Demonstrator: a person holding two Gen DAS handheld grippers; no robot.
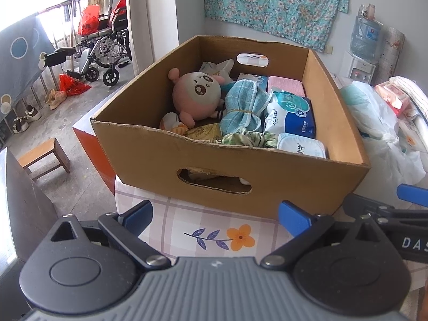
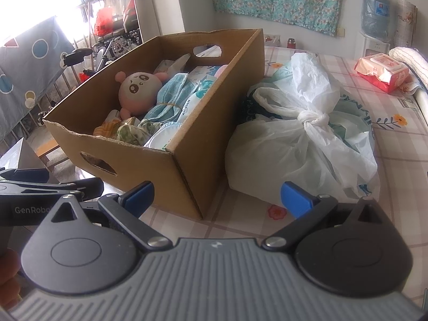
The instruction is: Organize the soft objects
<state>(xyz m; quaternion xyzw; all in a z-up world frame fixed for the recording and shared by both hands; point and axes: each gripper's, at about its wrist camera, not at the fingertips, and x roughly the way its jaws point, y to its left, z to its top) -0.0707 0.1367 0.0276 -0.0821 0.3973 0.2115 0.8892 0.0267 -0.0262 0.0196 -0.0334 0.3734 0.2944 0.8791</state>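
A cardboard box (image 1: 219,165) (image 2: 187,165) stands on the checked tablecloth. Inside lie a pink plush doll (image 1: 198,93) (image 2: 136,91), a tied blue towel (image 1: 243,107) (image 2: 171,99), a green scrunchie (image 1: 246,139) (image 2: 131,133), tissue packs (image 1: 291,115) and a pink cloth (image 1: 286,85). My left gripper (image 1: 216,216) is open and empty, just in front of the box's near wall. My right gripper (image 2: 216,198) is open and empty, at the box's near right corner. The right gripper shows at the left view's right edge (image 1: 412,195); the left gripper shows at the right view's left edge (image 2: 40,184).
A knotted white plastic bag (image 2: 307,144) (image 1: 374,115) lies right of the box. A red wipes pack (image 2: 382,72) and a rolled white towel (image 2: 412,61) lie at the far right. A wooden stool (image 1: 45,157), a wheelchair (image 1: 104,50) and shoes are on the floor to the left.
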